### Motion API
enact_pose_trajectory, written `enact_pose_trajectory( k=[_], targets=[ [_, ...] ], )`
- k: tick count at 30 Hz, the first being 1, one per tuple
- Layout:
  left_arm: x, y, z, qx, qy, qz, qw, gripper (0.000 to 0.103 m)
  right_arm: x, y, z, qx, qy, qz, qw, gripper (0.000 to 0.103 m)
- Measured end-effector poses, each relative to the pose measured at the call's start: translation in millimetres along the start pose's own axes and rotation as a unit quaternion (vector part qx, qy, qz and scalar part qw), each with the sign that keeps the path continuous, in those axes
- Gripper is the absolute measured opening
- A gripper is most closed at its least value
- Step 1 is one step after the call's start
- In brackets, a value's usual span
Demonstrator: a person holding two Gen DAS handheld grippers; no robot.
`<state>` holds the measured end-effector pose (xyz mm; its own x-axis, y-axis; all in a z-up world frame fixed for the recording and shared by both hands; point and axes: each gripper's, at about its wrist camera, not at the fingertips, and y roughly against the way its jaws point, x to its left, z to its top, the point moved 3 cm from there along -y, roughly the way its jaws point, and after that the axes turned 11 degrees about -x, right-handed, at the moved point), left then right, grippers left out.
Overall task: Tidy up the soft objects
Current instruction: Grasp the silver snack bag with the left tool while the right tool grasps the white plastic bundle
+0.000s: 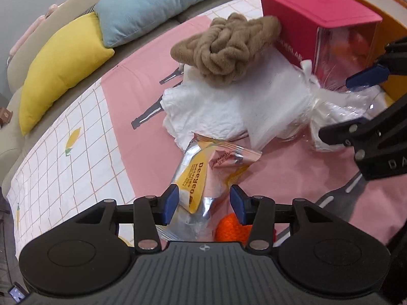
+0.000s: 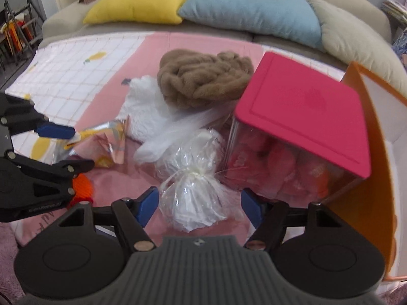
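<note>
**A:** Where are the soft things sitting?

**B:** On the pink part of a spread cloth [image 2: 162, 48] in front of the sofa. The brown knotted plush [image 2: 203, 80] is at the far side, resting on a crumpled white cloth [image 2: 142, 109] and touching the corner of the red-lidded clear box [image 2: 302, 111], which stands to the right. Pink soft items show through the box wall.

**A:** And the wrapped white bundle?

**B:** The white bundle in clear film [image 2: 195, 190] lies nearest the right wrist camera, just left of the box. Its tied neck points toward the lens.

**A:** What is the right gripper doing?

**B:** The right gripper [image 2: 199, 207] is spread wide, one blue pad on each side of the bundle. Neither pad clearly touches the film.

**A:** The left one?

**B:** The left gripper [image 1: 203, 203] is also open. A foil snack packet [image 1: 201, 167] with yellow print lies between its blue pads and reaches past them; the left pad sits right at the packet's edge, but I cannot tell whether they touch. An orange knitted thing [image 1: 231, 228] peeks out below the right pad.

**A:** Anything behind?

**B:** A yellow cushion [image 2: 142, 0] on the left and a blue cushion [image 2: 251, 10] to its right lean on the sofa. An orange box [image 2: 366, 152] stands just right of the red-lidded one.
</note>
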<state>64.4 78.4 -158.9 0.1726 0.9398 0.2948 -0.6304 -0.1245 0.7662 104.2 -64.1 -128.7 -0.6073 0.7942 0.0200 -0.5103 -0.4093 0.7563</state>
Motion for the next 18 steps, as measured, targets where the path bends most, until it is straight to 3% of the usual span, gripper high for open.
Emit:
enact_pose_trajectory(
  k=[5,10,13,18],
  targets=[
    [-3,-12,0,0.018,-0.017,0.004,0.9997,0.056,1,-12,-8,0.013,0.009,0.005,1.000,0.068],
    [-9,-23,0,0.025,-0.035,0.002,0.9991,0.055,2,-17,-15,0.023,0.010,0.018,1.000,0.053],
    [-13,-24,0,0.022,-0.047,0.011,0.9986,0.049,3,-15,-16,0.023,0.015,0.026,0.999,0.046],
    [-13,-17,1,0.004,-0.055,0.018,0.9983,0.029,0,-6,-16,0.023,0.013,0.034,0.999,0.039]
  ],
)
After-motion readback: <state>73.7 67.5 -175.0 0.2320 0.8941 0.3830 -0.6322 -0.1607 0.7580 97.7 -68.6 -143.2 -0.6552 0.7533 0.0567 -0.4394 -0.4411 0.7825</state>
